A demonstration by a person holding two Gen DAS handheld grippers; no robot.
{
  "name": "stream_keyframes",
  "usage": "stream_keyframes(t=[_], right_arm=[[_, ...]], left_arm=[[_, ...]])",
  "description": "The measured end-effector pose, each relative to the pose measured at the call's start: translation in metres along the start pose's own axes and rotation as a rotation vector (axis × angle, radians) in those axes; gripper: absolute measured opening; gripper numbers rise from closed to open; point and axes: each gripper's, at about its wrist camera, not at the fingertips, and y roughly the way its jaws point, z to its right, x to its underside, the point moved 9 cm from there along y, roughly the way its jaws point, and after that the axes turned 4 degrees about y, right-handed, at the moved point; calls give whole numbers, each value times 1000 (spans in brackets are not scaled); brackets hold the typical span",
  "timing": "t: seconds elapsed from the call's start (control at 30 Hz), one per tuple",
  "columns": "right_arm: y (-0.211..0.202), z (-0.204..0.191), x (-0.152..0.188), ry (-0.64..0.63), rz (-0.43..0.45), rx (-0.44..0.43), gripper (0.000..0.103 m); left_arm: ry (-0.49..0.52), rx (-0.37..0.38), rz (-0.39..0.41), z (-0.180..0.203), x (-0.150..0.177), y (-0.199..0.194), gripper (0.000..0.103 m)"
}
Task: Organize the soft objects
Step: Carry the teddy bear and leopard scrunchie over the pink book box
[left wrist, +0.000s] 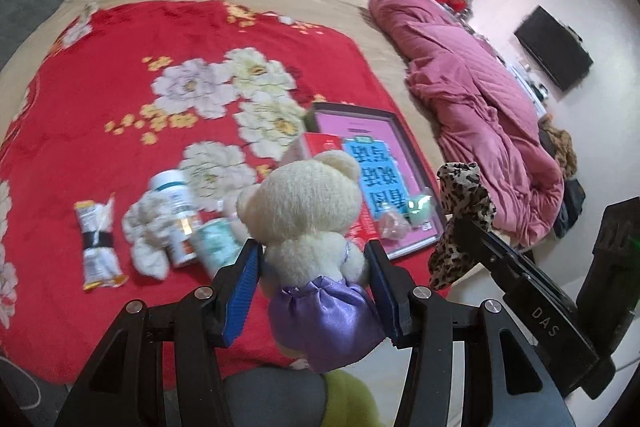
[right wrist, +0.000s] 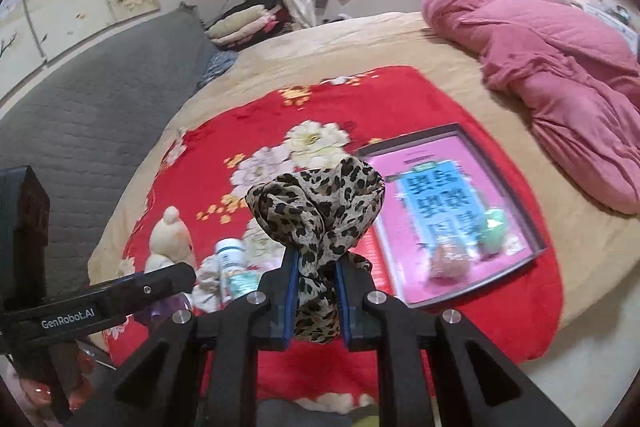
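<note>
The left gripper (left wrist: 314,259) clamps a cream teddy bear (left wrist: 308,211); the right gripper (right wrist: 316,291) pinches a leopard-print scarf (right wrist: 316,203) above the bed (right wrist: 400,39).

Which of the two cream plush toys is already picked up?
The cream bear in the purple satin dress, clamped in the left gripper. The other, a fluffy cream plush, lies on the red blanket, ungripped.

pill bottle (left wrist: 176,211), snack packet (left wrist: 98,243), wall television (left wrist: 554,47)
</note>
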Motion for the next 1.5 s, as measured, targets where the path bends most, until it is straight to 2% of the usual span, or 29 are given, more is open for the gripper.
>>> stream_keyframes(t=[0.23,0.53,1.03,1.2,1.5], right_arm=[[-26,56,-25,58,53,51,17],[-34,91,-50,110,77,82,17],[-27,143,-77,195,96,151,17],[-16,162,-73,240,87,150,17],[9,190,-64,278,42,175,17]], left_arm=[[54,45,-43,55,-8,34,55],[139,62,-91,101,-24,61,55],[214,61,-163,137,-50,120,55],[233,75,-189,147,-48,144,55],[238,37,-249,148,-42,193,55]])
